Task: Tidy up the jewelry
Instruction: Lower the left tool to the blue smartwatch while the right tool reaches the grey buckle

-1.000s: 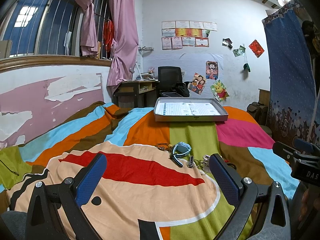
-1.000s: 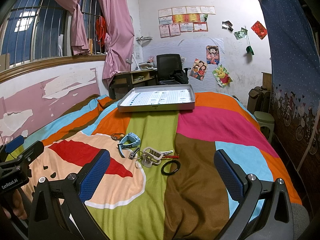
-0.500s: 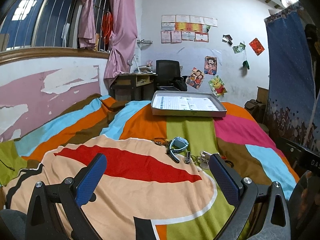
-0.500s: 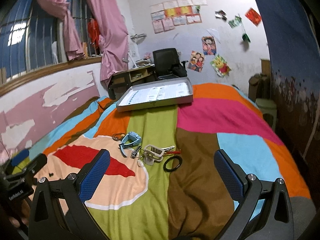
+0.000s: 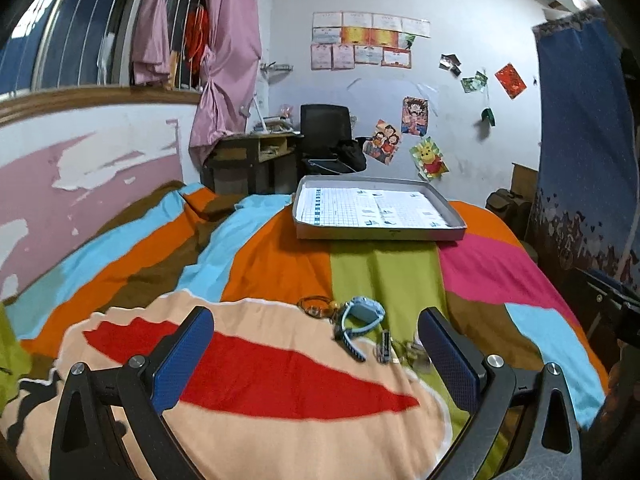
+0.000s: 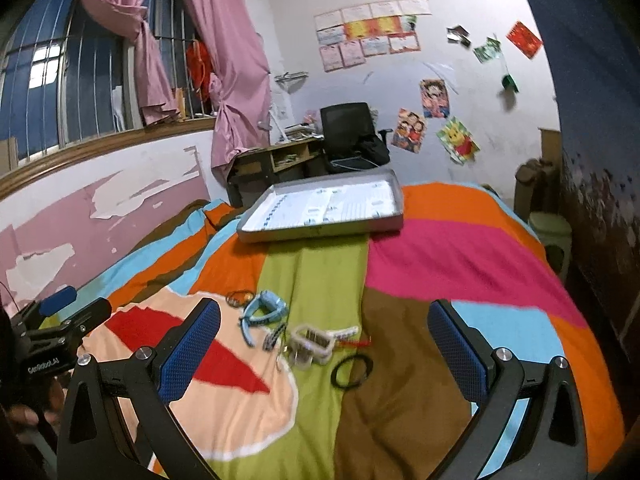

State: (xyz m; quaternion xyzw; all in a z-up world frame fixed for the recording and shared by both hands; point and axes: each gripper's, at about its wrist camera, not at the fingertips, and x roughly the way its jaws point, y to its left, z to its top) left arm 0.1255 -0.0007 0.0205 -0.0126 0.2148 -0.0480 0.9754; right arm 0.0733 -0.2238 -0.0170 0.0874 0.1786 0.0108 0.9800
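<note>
A small heap of jewelry lies mid-bed: a light blue watch (image 6: 262, 310) (image 5: 360, 314), a thin bangle (image 6: 239, 297) (image 5: 314, 304), a dark hair clip (image 6: 273, 338) (image 5: 385, 347), a pale comb-like clip (image 6: 311, 342) and a black ring (image 6: 353, 371). A grey tray (image 6: 320, 232) (image 5: 380, 234) with a gridded sheet rests at the bed's far end. My left gripper (image 5: 316, 354) is open and empty, short of the heap. My right gripper (image 6: 324, 350) is open and empty, jaws wide either side of the heap, hovering above it.
The bed carries a multicoloured striped blanket (image 6: 440, 264). A desk (image 6: 276, 160) and black chair (image 6: 346, 128) stand beyond it. A peeling pink wall (image 5: 80, 184) runs along the left. A green stool (image 6: 550, 228) stands right of the bed.
Both grippers have moved forward and dipped toward the jewelry heap, which now sits larger and closer between the fingers. Both stay open. The jewelry has not moved.
</note>
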